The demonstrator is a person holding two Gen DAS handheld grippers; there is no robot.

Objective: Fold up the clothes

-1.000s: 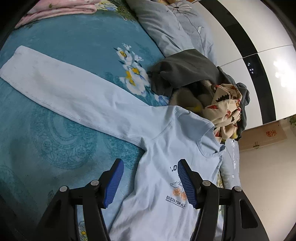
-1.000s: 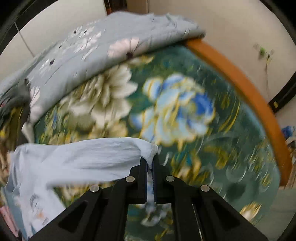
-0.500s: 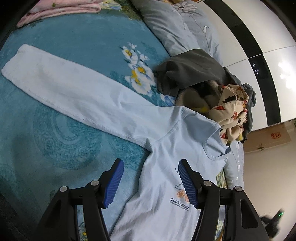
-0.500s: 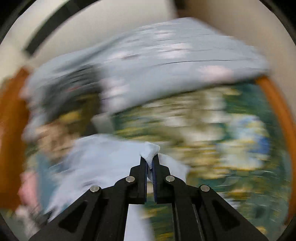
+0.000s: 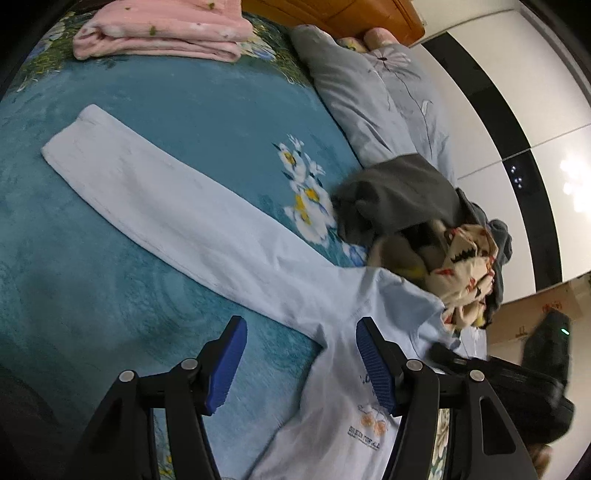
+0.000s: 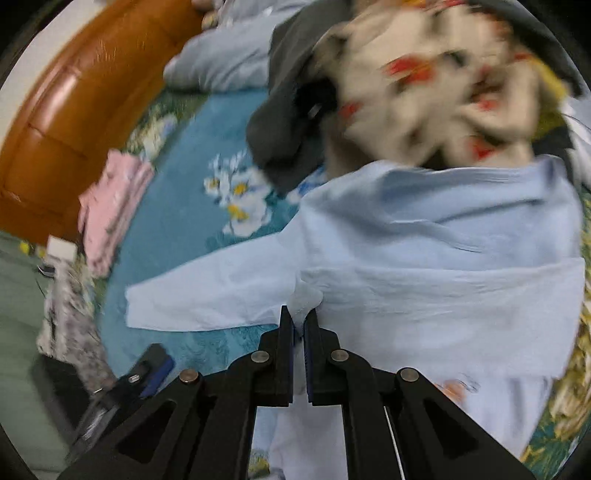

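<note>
A light blue long-sleeved shirt (image 5: 207, 221) lies face up on the teal bedspread, one sleeve stretched flat toward the upper left. My left gripper (image 5: 301, 363) hovers open over the armpit seam, holding nothing. In the right wrist view my right gripper (image 6: 300, 321) is shut on the cuff of the other sleeve (image 6: 304, 297), which is drawn across the shirt's chest (image 6: 443, 258). The right gripper's dark body (image 5: 517, 391) shows at the lower right of the left wrist view.
A heap of unfolded clothes, dark grey (image 5: 399, 192) and cream patterned (image 5: 469, 266), sits just beyond the shirt's collar. A folded pink garment (image 5: 159, 29) lies at the far corner. Grey floral pillows (image 5: 376, 92) and an orange headboard (image 6: 74, 110) border the bed.
My right gripper has swung the held sleeve cuff from the bed's far side over onto the shirt's body. The left gripper stayed open and drifted slightly back.
</note>
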